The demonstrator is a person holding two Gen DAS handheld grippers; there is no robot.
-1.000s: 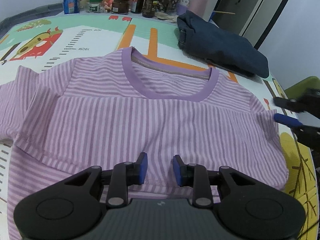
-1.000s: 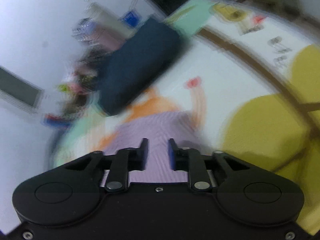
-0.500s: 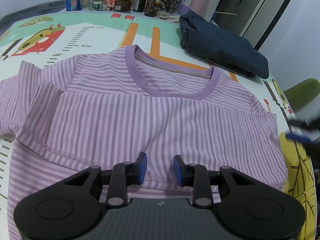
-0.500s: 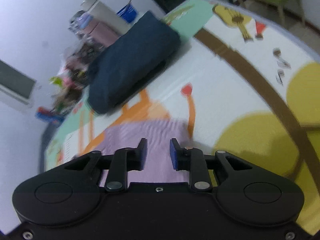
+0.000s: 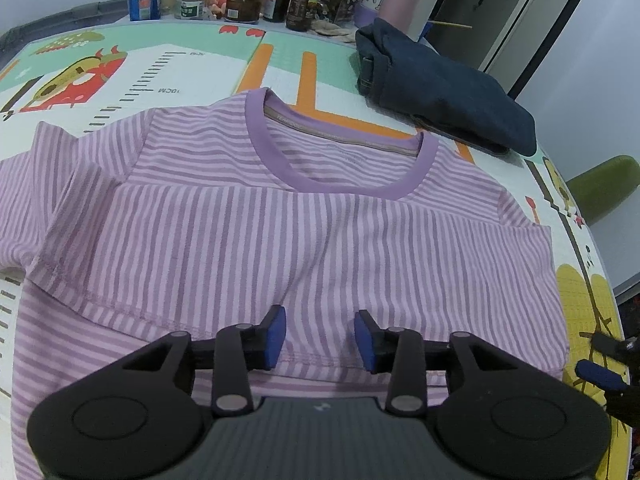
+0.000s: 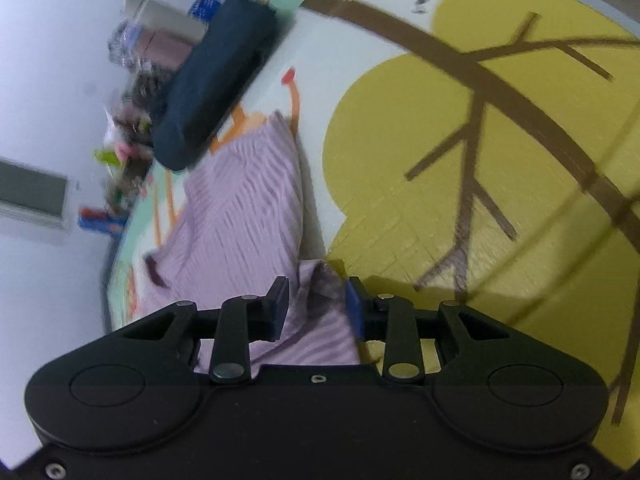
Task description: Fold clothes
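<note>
- Purple-and-white striped cotton T-shirt (image 5: pixel 288 240) lay flat on illustrated play mat (image 5: pixel 192 68), bottom half folded up.
- Left gripper (image 5: pixel 320 338) spread apart above hem; right gripper (image 6: pixel 316 308) parted around shirt's corner.
- Right view blurred; mat read "10CM".

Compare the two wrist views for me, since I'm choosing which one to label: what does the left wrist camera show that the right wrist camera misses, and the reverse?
Only the left wrist view shows the purple striped T-shirt whole, with its collar, the hem of the fold, the open left gripper above it, and sharp brown dropper bottles.

Only the right wrist view shows a raised shirt corner between the right gripper's open fingers, and the mat's yellow tree print.

Both show the shirt, the folded navy garment and the play mat.
</note>
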